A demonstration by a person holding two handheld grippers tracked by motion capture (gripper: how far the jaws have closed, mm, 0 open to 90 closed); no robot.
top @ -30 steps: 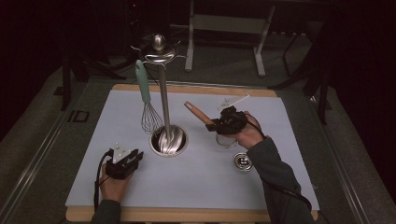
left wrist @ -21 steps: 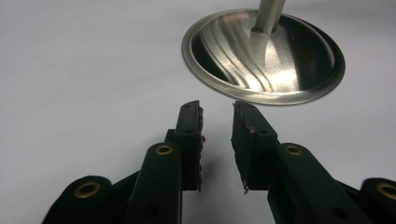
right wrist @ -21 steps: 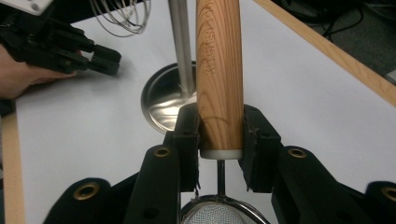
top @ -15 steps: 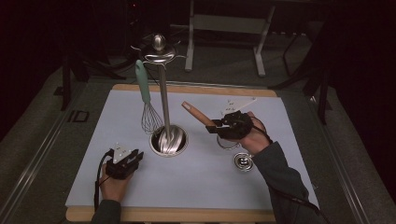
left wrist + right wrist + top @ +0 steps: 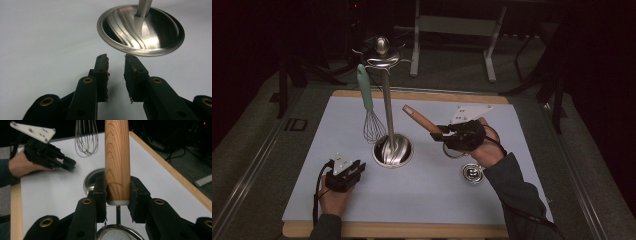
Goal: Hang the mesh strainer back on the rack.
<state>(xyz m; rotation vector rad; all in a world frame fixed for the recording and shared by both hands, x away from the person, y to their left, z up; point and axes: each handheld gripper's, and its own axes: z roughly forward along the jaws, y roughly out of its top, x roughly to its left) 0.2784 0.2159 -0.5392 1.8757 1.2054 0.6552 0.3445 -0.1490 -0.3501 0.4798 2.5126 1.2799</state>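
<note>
- While the right gripper is clamped on the wooden handle of a small mesh strainer, the strainer hangs clear of the table, its handle slanting up towards the utensil stand.
- In the right gripper view the pads press on both sides of the handle near its lower end, and the wire rim and mesh of the strainer show just below the jaws.
- The left gripper lies low on the white mat, just short of the stand's round steel base; its jaws stand parted with nothing between them.
- On the stand, a whisk with a pale green handle already hangs from one of the hooks at the top, so that part of the job looks done.
- A small round metal piece sits on the mat near the right forearm, apart from the stand; I cannot tell what it is or whether it belongs on the rack.
- As I judge it, the work is about midway: one utensil is hung, and the strainer is lifted and gripped but not yet on a hook.
- What is left for the strainer is to carry it up to the crown of the stand, find a free hook and let it go there; the handle's hanging end is not clear enough to say how it will catch.
</note>
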